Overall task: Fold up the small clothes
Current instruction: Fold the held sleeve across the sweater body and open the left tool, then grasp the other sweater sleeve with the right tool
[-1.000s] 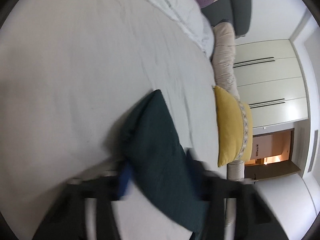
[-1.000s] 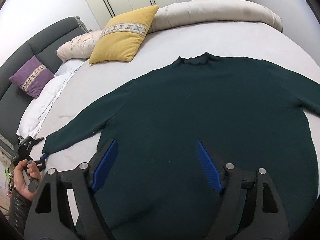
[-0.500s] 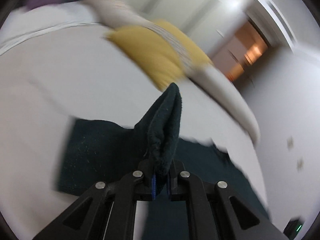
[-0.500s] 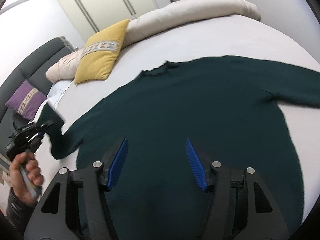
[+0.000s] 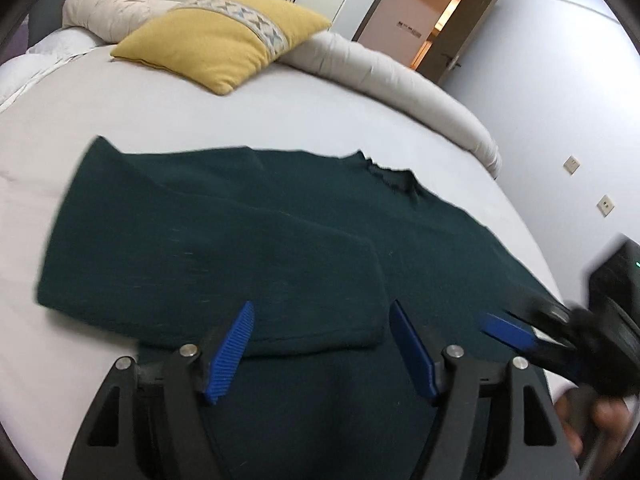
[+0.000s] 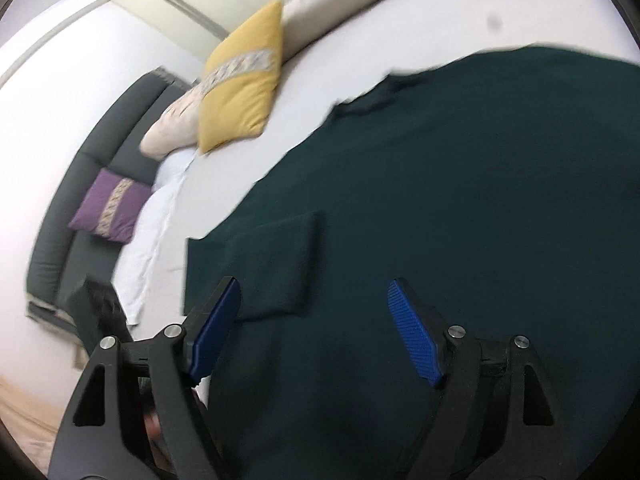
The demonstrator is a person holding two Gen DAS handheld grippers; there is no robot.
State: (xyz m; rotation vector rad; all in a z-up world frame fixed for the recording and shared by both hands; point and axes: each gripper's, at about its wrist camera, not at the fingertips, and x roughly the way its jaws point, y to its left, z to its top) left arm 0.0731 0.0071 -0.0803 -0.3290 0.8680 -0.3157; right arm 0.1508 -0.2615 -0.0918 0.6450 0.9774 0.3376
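Note:
A dark green sweater (image 5: 400, 240) lies flat on the white bed (image 5: 60, 128). Its left sleeve (image 5: 208, 256) is folded back over the body, cuff end near my left gripper. My left gripper (image 5: 322, 348) is open and empty, hovering just above the folded sleeve. My right gripper (image 6: 316, 328) is open and empty above the sweater's lower body (image 6: 460, 220), with the folded sleeve (image 6: 272, 264) just ahead to its left. It also shows at the right edge of the left wrist view (image 5: 516, 336).
A yellow cushion (image 5: 224, 36) and a long beige bolster (image 5: 384, 68) lie at the far side of the bed. A purple cushion (image 6: 110, 208) sits on a grey headboard (image 6: 80, 184). An open door (image 5: 432, 12) is beyond.
My left gripper carried the sleeve cuff up and over onto the sweater body, then let go and opened. My right gripper shifted left and tilted, staying open.

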